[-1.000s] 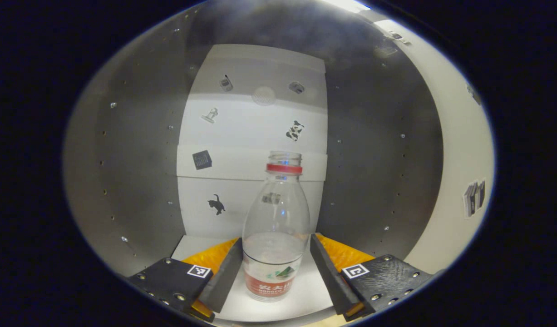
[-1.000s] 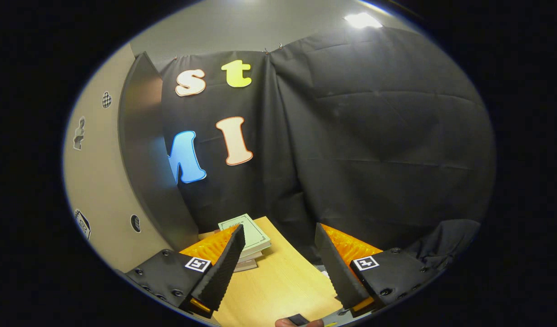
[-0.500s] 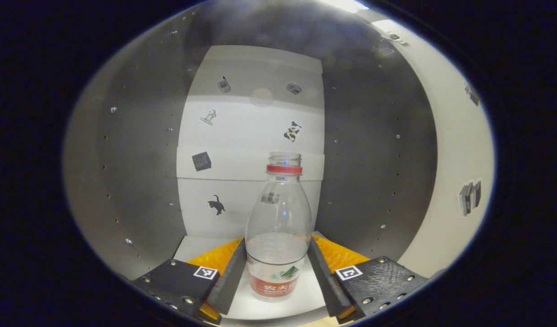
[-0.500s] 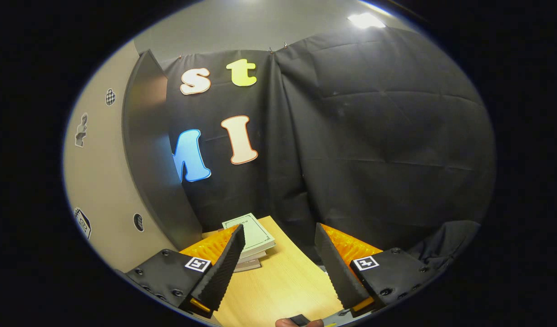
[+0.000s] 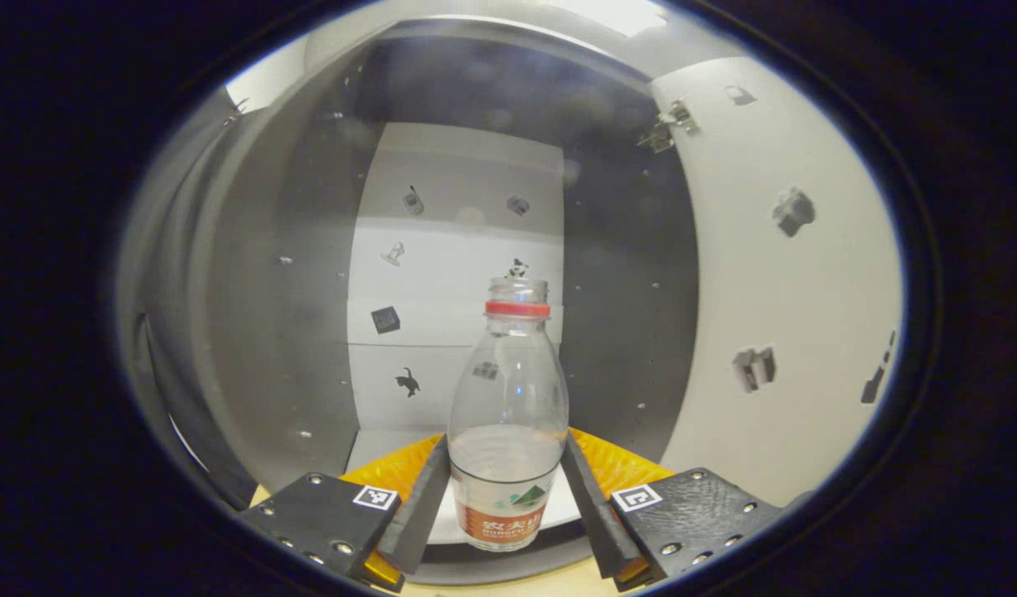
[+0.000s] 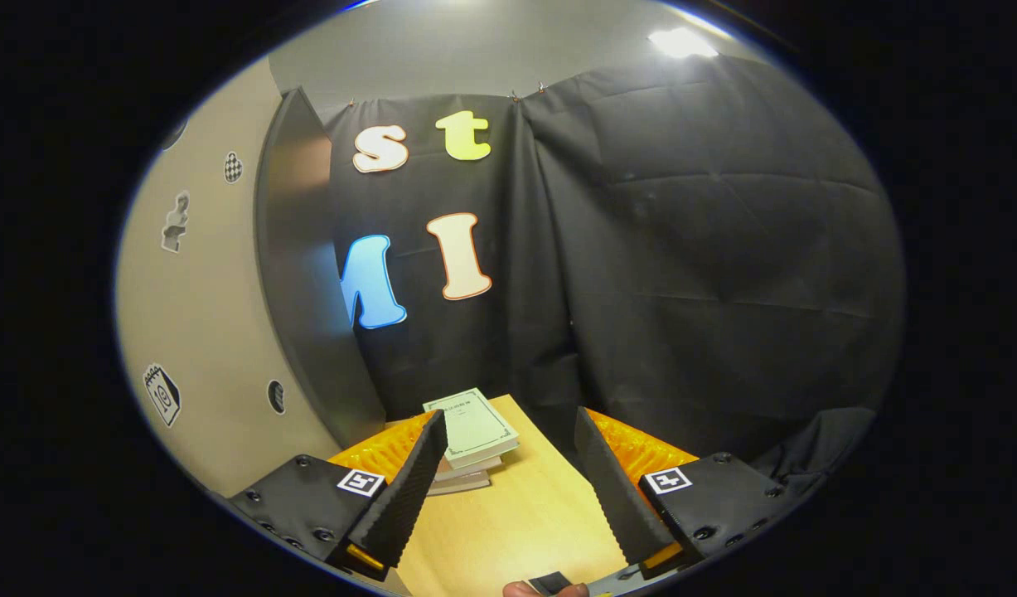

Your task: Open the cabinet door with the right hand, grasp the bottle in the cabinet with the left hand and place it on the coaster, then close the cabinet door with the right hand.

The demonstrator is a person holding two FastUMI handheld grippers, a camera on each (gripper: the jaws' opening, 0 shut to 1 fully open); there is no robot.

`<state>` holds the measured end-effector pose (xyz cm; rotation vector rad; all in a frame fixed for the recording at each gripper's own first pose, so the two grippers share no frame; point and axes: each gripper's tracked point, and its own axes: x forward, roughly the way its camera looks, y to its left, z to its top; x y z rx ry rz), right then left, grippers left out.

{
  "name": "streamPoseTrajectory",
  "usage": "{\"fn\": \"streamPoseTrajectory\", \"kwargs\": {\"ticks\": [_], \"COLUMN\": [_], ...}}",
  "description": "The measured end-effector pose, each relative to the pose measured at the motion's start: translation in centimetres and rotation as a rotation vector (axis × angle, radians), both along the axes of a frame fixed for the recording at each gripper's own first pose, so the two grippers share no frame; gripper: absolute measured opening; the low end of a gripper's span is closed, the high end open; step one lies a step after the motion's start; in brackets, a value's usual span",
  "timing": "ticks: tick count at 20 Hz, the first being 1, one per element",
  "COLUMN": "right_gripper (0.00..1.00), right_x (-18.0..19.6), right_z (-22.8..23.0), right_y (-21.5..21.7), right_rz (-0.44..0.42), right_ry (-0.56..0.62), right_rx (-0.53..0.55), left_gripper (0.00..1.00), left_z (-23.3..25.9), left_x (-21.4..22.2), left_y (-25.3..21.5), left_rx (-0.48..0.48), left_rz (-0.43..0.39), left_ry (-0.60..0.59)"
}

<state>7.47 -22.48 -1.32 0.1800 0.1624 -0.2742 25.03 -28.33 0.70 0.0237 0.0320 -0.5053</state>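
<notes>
Bottle (image 5: 508, 414), clamped between left gripper (image 5: 506, 489) fingers, has withdrawn toward the cabinet (image 5: 251, 332) mouth; coaster placement follows. Right gripper (image 6: 508, 489) fingers remain apart, empty.

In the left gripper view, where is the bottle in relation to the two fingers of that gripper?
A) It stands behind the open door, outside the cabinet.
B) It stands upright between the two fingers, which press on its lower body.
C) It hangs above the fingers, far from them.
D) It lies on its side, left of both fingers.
B: the bottle stands upright between the left gripper fingers, and both touch its lower sides.
</notes>
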Motion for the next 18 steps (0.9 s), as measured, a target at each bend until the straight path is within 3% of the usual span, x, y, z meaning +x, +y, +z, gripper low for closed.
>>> {"fn": "streamPoseTrajectory", "kwargs": {"ticks": [5, 13, 18], "right_gripper": [0.98, 0.98, 0.98], "right_x": [-0.9, -2.7, -4.2], "right_z": [0.3, 0.0, -0.3], "right_y": [1.1, 3.0, 4.9], "right_rz": [0.008, -0.018, -0.025], "right_ry": [-0.028, -0.048, -0.071], "right_rx": [0.01, 0.019, -0.008], "left_gripper": [0.76, 0.76, 0.76], "left_z": [-4.1, -16.8, -22.6], "left_x": [-6.2, -13.8, -17.8], "left_y": [5.7, 13.6, 16.2], "left_rx": [0.031, 0.092, 0.025], "left_rz": [0.014, 0.055, 0.06], "left_ry": [0.033, 0.128, 0.16]}}
